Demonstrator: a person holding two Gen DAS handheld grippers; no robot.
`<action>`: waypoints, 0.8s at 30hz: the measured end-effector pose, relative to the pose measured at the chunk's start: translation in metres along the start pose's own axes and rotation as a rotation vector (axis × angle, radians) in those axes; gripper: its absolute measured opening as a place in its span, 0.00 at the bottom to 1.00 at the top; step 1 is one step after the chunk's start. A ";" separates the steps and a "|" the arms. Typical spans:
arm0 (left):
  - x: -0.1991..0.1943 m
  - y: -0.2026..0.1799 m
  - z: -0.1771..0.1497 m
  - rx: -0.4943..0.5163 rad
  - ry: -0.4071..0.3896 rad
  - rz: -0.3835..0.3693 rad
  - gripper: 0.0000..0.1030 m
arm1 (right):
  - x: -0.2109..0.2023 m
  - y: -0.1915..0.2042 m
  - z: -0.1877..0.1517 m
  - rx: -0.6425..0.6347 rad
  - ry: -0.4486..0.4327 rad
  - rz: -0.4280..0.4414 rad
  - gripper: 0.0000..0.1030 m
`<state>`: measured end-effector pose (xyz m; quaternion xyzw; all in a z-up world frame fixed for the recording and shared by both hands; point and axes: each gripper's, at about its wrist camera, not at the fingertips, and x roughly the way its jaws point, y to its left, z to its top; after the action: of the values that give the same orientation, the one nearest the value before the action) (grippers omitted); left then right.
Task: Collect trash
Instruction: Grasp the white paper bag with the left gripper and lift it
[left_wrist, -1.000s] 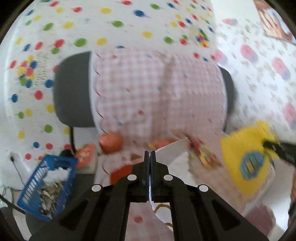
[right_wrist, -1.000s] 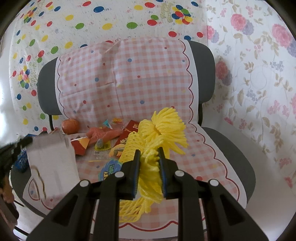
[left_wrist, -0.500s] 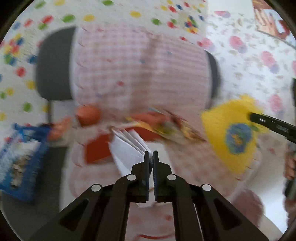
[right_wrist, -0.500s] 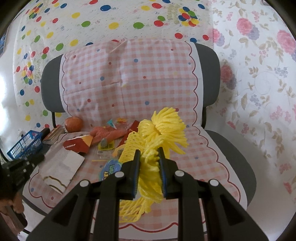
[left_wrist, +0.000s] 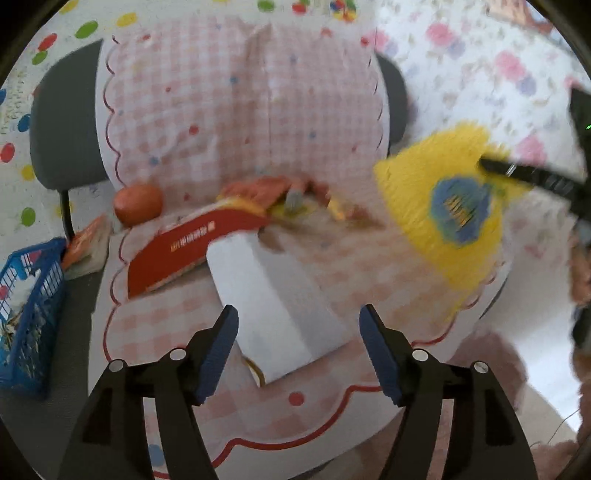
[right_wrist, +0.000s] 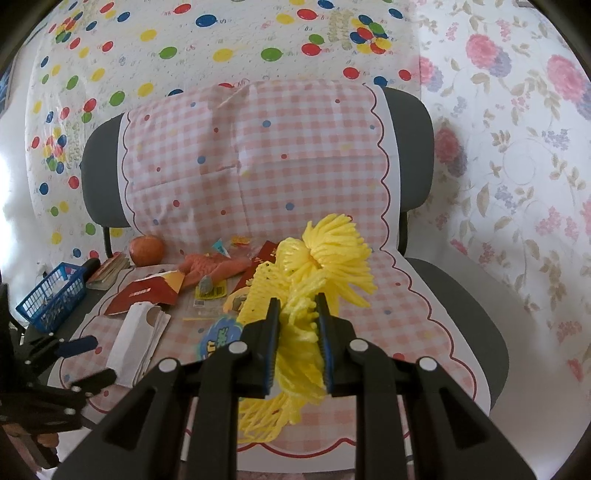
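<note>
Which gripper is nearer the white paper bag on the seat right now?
Left. The left gripper hangs open right over the white paper bag, fingers on either side. The right gripper is off to its right, shut on the yellow mesh net.

My left camera looks down close over the chair seat (left_wrist: 177, 325); my right one faces the chair (right_wrist: 417, 155) from farther back. Both share the white paper bag (left_wrist: 280, 306).
</note>
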<state>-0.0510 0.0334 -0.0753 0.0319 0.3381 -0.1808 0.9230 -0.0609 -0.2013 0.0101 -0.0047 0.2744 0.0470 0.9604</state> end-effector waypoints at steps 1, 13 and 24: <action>0.008 -0.001 -0.001 -0.005 0.032 0.026 0.67 | 0.000 -0.001 0.000 0.001 -0.001 -0.001 0.19; 0.017 -0.007 -0.010 -0.149 0.048 0.117 0.51 | -0.002 -0.017 -0.006 0.022 0.002 0.001 0.19; -0.001 -0.020 0.007 -0.122 -0.008 0.077 0.08 | -0.015 -0.022 -0.007 0.027 -0.024 -0.004 0.19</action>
<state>-0.0544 0.0135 -0.0681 -0.0122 0.3434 -0.1240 0.9309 -0.0756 -0.2249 0.0119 0.0081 0.2635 0.0413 0.9637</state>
